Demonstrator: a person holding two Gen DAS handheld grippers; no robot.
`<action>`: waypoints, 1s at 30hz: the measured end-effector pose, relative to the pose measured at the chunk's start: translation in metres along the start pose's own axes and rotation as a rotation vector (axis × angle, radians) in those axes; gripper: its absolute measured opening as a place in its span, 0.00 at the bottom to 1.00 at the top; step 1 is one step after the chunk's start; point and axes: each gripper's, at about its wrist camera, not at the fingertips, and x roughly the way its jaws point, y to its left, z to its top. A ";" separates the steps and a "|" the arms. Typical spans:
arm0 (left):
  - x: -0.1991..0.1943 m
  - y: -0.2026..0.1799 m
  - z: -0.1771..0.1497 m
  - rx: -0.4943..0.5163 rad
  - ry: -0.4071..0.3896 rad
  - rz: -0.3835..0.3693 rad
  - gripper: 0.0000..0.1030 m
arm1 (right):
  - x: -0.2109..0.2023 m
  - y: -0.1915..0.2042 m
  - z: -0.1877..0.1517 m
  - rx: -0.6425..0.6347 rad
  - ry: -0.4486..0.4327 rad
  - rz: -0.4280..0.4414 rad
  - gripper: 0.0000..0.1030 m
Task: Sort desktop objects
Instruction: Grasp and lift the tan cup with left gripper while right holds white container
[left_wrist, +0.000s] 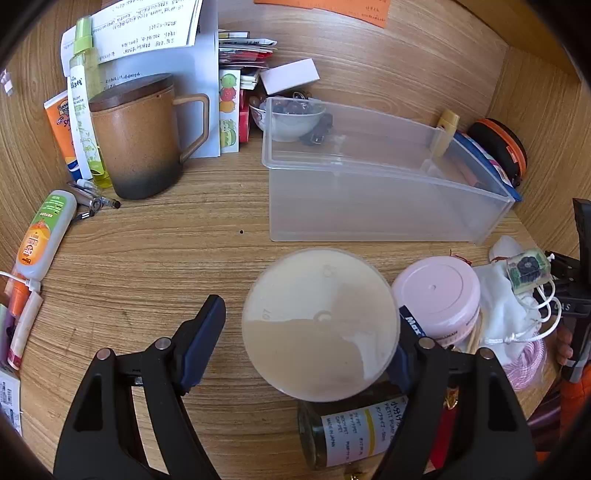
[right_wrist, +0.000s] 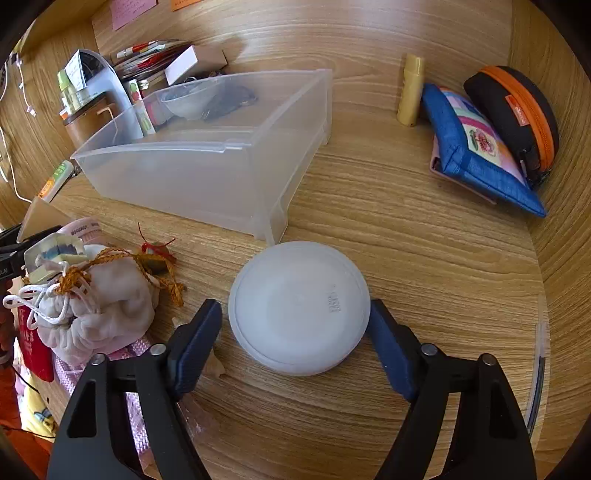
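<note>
Holds the right gripper (right_wrist: 295, 311) spread around the white round jar (right_wrist: 299, 295) at lower centre of the right wrist view, pads just beside its wall with no clear press, apparently lined up for a side grip. Keeps the left gripper (left_wrist: 310, 314) spread too, one finger against the cream round lid (left_wrist: 321, 332), the other apart. Leaves the clear bin (right_wrist: 177, 162) open-topped in the upper left, probably to receive the sorted items.

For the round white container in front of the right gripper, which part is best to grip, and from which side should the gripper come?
Grip the round white container across its low side wall, coming from above and the near side, as the right gripper already points. It lies flat on the desk, so the wall offers two opposite faces. The fingers already straddle it with a small gap.
</note>
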 end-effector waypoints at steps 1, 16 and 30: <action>-0.001 0.000 0.000 0.001 0.001 -0.011 0.70 | 0.000 0.000 0.000 -0.002 -0.001 0.003 0.67; -0.003 0.001 0.000 0.005 -0.014 -0.007 0.57 | -0.018 -0.004 -0.002 0.016 -0.061 0.018 0.61; -0.016 0.005 0.005 -0.008 -0.051 -0.001 0.56 | -0.056 0.005 0.006 0.010 -0.151 0.002 0.61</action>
